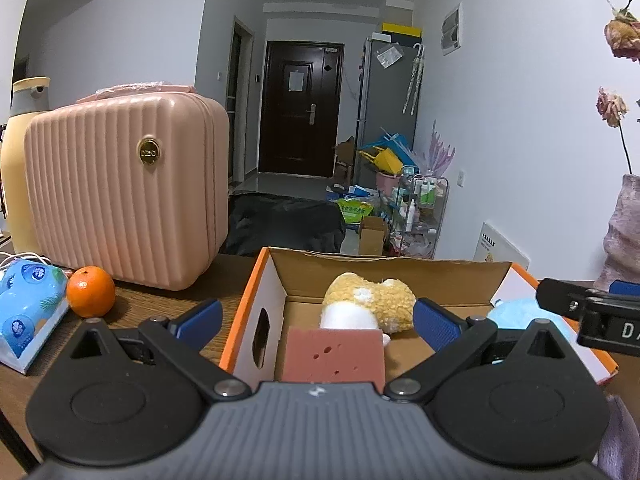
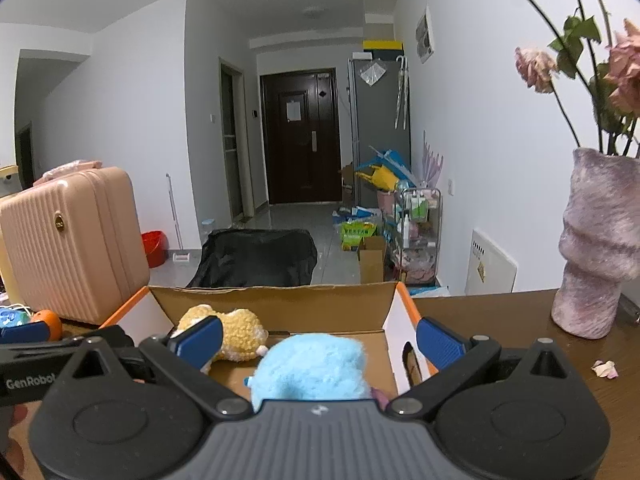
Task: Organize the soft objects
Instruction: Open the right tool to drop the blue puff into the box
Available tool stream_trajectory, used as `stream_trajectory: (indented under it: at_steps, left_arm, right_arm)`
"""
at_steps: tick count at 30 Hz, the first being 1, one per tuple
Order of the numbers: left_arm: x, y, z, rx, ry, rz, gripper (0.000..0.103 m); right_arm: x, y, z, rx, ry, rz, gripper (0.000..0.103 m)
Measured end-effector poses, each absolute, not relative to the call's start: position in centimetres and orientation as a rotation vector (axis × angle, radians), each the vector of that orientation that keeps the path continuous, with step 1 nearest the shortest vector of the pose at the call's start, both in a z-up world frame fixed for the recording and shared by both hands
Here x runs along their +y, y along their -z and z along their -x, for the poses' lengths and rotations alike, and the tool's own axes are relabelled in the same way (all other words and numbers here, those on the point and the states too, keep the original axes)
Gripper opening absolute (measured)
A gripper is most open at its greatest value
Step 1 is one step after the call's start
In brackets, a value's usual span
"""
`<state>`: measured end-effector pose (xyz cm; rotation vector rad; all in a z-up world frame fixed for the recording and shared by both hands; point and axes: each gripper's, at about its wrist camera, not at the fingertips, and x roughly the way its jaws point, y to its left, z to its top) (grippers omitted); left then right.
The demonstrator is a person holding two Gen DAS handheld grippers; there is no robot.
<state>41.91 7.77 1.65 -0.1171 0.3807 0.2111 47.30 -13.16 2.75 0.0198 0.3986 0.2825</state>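
Hanging over the box point(image 1: 256, 280), both grippers are wide open and hold nothing. The sponge point(image 1: 334, 354) lies just ahead of the left gripper point(image 1: 316, 322), long side across. The blue toy point(image 2: 312, 364) sits right under the right gripper point(image 2: 318, 340).

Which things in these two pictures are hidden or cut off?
- Pink sponge: left wrist view, near end hidden by the tongs' body.
- Blue plush: right wrist view, lower part hidden likewise.
- Yellow plush: partly behind a blue pad.
- Tissue pack: cut by the left edge.
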Motion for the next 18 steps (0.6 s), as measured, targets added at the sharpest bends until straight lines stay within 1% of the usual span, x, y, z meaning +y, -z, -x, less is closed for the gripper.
stream_trajectory:
  at_steps: [18]
  left_arm:
    - [8.8, -1.9, -37.1, 0.379, -0.196, 0.105, 0.103]
  right_arm:
    - [-14.6, -3.0, -41.4, 0.325, -0.318, 0.024, 0.103]
